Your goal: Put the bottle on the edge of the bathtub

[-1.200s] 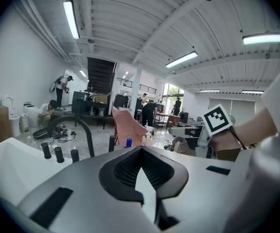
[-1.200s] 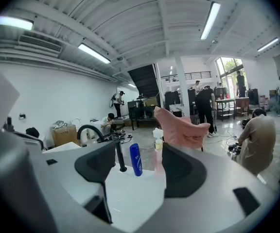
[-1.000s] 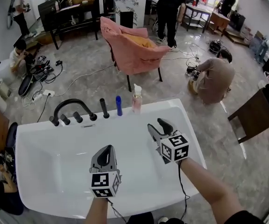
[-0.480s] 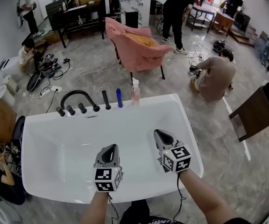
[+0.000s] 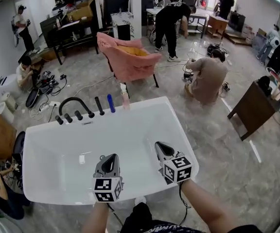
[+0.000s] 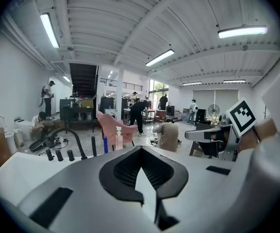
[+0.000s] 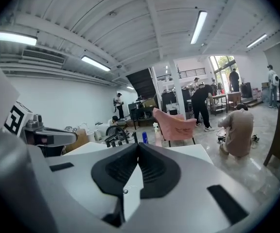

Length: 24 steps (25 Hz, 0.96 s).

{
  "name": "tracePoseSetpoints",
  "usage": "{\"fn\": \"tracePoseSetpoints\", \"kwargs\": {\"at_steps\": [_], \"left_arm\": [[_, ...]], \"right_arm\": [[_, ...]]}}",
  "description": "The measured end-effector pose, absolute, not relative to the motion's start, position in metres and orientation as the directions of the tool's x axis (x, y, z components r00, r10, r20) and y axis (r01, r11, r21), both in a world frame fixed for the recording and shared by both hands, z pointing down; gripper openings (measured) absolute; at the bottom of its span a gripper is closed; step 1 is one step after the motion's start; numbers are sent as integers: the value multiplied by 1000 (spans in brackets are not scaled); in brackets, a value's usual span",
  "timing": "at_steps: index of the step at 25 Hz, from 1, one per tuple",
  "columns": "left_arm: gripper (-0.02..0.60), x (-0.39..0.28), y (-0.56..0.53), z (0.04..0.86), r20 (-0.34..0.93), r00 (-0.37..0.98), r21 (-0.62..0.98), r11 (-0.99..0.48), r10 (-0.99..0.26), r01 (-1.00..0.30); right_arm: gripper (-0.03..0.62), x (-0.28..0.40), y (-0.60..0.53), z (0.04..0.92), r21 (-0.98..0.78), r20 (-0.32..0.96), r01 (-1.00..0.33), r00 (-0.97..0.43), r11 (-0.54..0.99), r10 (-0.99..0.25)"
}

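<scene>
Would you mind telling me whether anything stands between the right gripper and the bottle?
Nothing visible does. Between the shut, empty right gripper and the bottle on the far rim lies only the open basin of the bathtub. The blue item stands beside the bottle, not in front of it.

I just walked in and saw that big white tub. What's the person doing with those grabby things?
A person holds a left gripper and a right gripper over a white bathtub. Both have their fingers shut on nothing. The pink bottle stands on the tub's far edge, beside a blue bottle and the black faucet.
</scene>
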<state>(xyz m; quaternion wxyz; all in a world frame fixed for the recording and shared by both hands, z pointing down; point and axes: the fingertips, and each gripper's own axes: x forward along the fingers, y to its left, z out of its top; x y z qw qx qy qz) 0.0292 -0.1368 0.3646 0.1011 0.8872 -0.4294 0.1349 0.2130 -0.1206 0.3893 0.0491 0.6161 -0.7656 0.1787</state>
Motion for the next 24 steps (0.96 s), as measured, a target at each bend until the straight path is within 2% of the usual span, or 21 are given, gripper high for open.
{"fn": "tracePoseSetpoints", "kwargs": {"at_steps": [11, 24], "left_arm": [[15, 36, 8, 348, 298, 631, 70, -643, -716, -762], [15, 6, 156, 346, 331, 605, 55, -625, -724, -778]], "right_arm": [[17, 223, 36, 362, -180, 247, -970, -205, 163, -947], [17, 200, 168, 352, -197, 214, -954, -266, 226, -940]]}}
